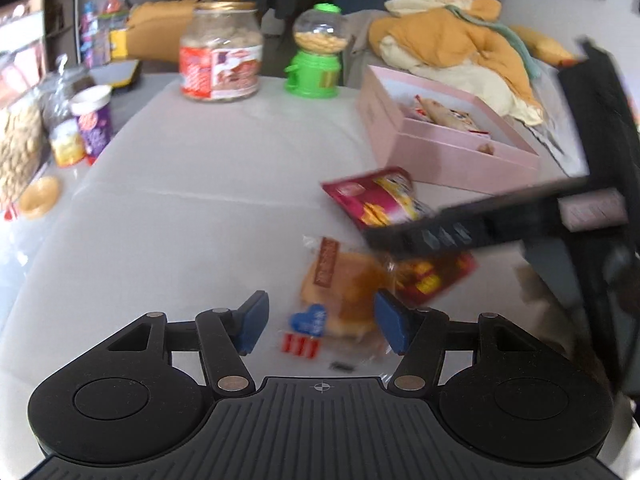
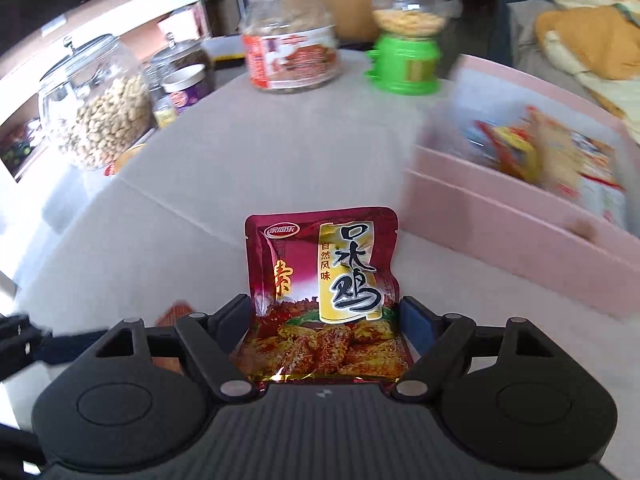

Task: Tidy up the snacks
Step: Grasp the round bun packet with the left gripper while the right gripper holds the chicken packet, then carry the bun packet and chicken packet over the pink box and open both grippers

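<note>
In the right wrist view a dark red snack packet with yellow lettering stands upright between the pads, and my right gripper is shut on its lower half. The left wrist view shows that same packet held above the table by the right gripper's black finger. My left gripper is open over a wrapped bread bun lying on the white table, without touching it. A second red packet lies beside the bun. The pink box with several snacks inside stands to the right.
At the back stand a big jar with a red label and a green candy dispenser. On the left are a glass jar of peanuts and a purple cup. Orange cloth is heaped behind the box.
</note>
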Motion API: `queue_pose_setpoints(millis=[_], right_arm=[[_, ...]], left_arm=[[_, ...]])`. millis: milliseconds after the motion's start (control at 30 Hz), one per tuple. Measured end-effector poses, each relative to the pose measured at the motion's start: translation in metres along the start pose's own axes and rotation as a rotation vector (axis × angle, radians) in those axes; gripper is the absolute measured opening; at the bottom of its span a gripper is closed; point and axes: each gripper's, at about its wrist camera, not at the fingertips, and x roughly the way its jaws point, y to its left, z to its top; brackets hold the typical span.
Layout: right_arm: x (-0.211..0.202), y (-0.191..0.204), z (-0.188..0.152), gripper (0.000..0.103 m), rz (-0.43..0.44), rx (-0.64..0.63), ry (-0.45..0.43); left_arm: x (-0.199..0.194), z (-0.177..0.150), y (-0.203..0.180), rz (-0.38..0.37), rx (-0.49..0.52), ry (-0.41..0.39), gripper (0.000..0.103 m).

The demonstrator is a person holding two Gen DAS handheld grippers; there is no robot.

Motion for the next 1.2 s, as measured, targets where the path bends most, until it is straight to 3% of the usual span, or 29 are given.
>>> queue_pose_setpoints(millis=[267, 467, 600, 733, 867, 1033, 1200], right_arm=[[-0.036, -0.064, -0.053, 0.081, -0.073, 0.078, -0.101], [-0.049, -0.081, -0.080, 0.088, -0.083, 0.098, -0.175], [-0.047, -0.079, -0.078, 0.097, -0.086, 0.088, -0.156], [-0.042, -0.076, -0.076, 0.103, -0.093, 0.075, -0.139], [-0.036, -0.074, -0.072, 0.103, -0.136, 0.073, -0.134], [-0.034, -0.073, -0.071, 0.103, -0.151, 0.066, -0.129], [-0.033, -0.072, -0.070, 0.103, -0.160, 0.068, -0.133]], left_arm=[[0.030, 0.005, -0.032, 0.050, 0.100, 0.036, 0.064], [0.033, 0.006, -0.036, 0.060, 0.108, 0.025, 0.063], [0.039, 0.011, -0.031, 0.002, 0.071, -0.017, 0.063], [0.049, 0.009, -0.033, 0.043, 0.089, -0.079, 0.063], [0.048, 0.000, -0.038, 0.062, 0.117, -0.131, 0.063], [0.047, -0.003, -0.033, 0.039, 0.099, -0.146, 0.063], [0.048, -0.004, -0.035, 0.072, 0.135, -0.146, 0.063]])
